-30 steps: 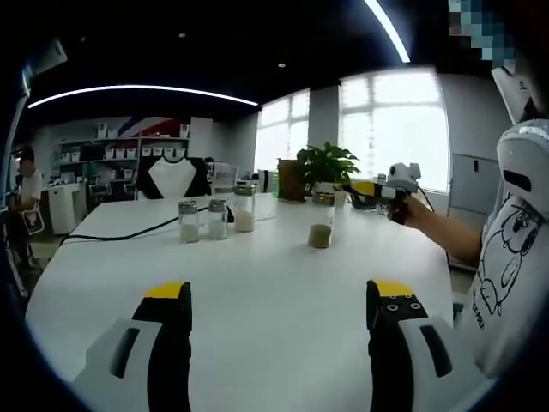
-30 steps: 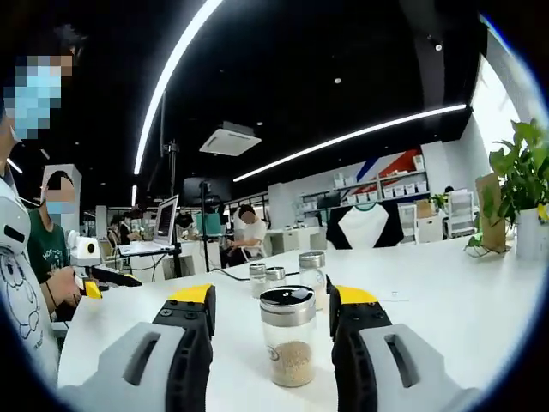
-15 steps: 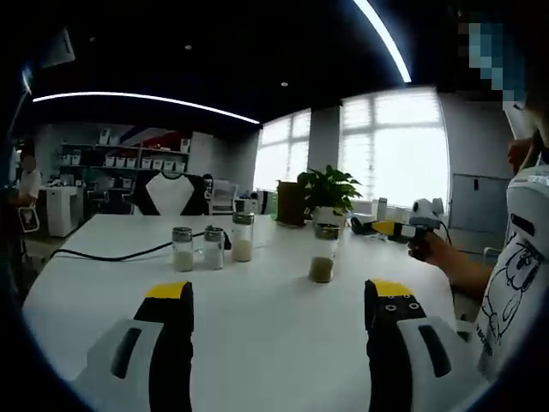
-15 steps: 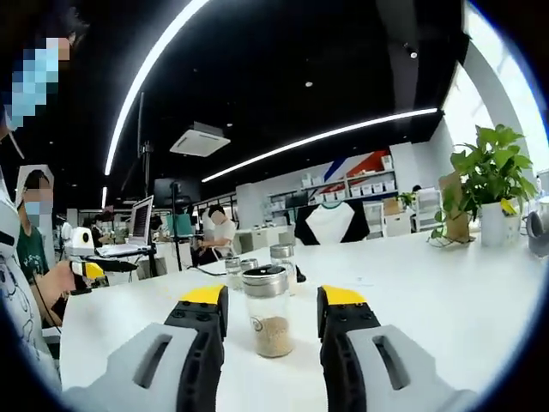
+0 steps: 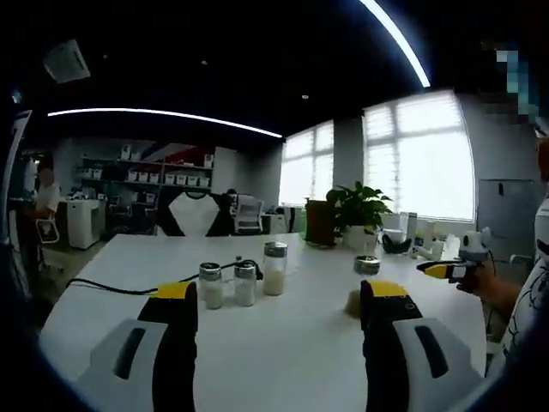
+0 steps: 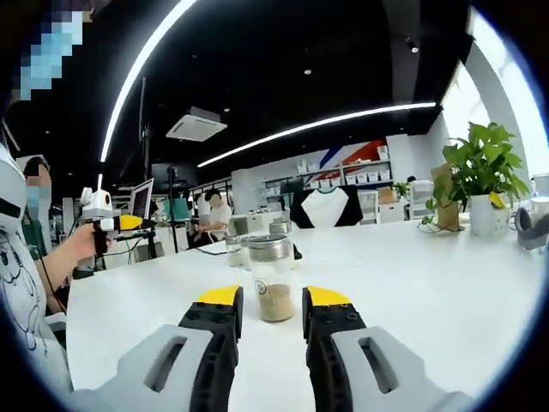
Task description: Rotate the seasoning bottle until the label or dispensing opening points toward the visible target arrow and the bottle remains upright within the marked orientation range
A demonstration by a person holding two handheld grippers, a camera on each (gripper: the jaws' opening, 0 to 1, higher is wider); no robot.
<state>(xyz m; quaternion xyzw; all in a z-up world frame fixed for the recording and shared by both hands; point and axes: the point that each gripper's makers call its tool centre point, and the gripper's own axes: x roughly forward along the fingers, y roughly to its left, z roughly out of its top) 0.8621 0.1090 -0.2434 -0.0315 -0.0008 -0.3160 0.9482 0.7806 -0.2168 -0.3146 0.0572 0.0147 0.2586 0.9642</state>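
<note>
In the right gripper view, the right gripper (image 6: pixel 270 300) rises from the bottom centre with its yellow-tipped jaws drawn close together, only a narrow gap between them, and nothing held in that gap. Just beyond the tips, at the middle of the frame, the seasoning bottle (image 6: pixel 272 279) stands upright on the white table (image 6: pixel 446 292), with a steel cap and brown grains in its lower part. The bottle looks free; my judgement is that it was set down so its facing can be checked. No arrow mark can be made out on the table.

In the left gripper view, the left gripper (image 5: pixel 279 296) shows its jaws wide apart at the bottom, holding nothing; it seems to be kept back, out of the work. The same bottle shows a little right of centre, partly behind the right jaw. Further, near the middle, three shakers (image 5: pixel 244 281) with white contents stand close in a row, beside a black cable (image 5: pixel 111 287). At the right edge the right gripper is seen in a hand (image 5: pixel 480 279). Behind, at upper right, a potted plant (image 5: pixel 360 215) stands before the windows.
</note>
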